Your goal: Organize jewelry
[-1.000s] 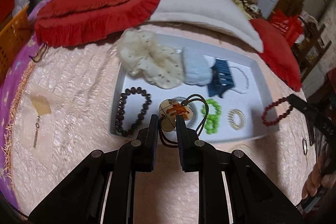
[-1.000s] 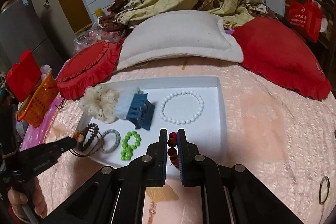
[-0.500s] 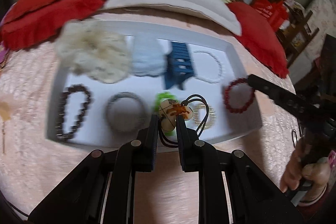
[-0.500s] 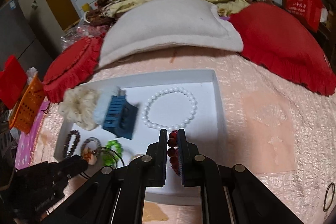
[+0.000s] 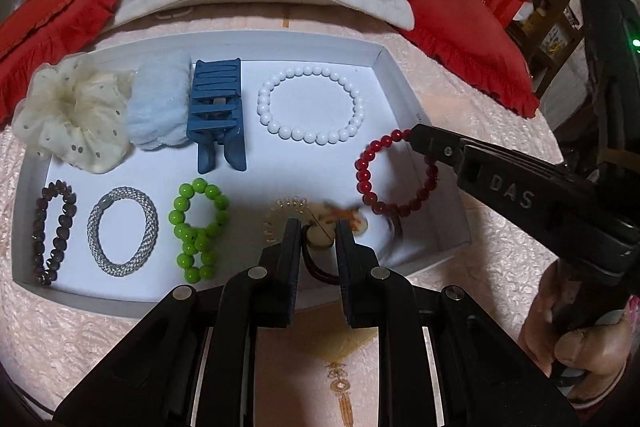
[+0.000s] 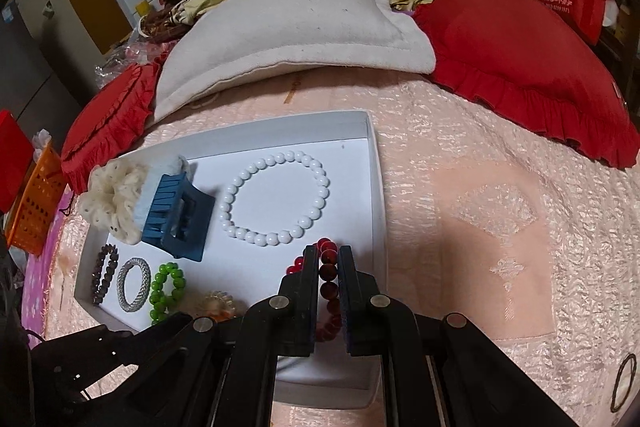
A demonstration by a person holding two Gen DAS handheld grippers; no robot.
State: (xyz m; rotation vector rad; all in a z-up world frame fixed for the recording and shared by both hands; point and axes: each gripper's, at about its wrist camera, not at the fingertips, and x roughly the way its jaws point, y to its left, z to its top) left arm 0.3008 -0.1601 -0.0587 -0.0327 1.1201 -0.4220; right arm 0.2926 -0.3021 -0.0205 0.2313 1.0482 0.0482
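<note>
A white tray [image 5: 394, 75] lies on the pink bedspread. My left gripper [image 5: 317, 227] is over the tray's front edge, shut on the dark cord of a cream and orange pendant [image 5: 348, 219] that hangs blurred over a clear spiral tie [image 5: 286, 207]. My right gripper [image 6: 328, 255] is shut on a red bead bracelet [image 6: 326, 271] over the tray's front right; in the left wrist view the bracelet [image 5: 366, 167] dangles from the right gripper [image 5: 416, 137].
In the tray lie a white bead bracelet [image 5: 312, 103], blue claw clip [image 5: 216, 107], cream scrunchie [image 5: 68, 115], light blue scrunchie [image 5: 158, 107], green beads [image 5: 196, 227], silver band [image 5: 120, 231] and dark bracelet [image 5: 54, 231]. Pillows [image 6: 288, 31] lie behind. A dark hair tie [image 6: 624, 383] lies right.
Both grippers moved over the tray's front right. The pendant shifted right from over the silver band and swings. The red bracelet came in over the tray's right part.
</note>
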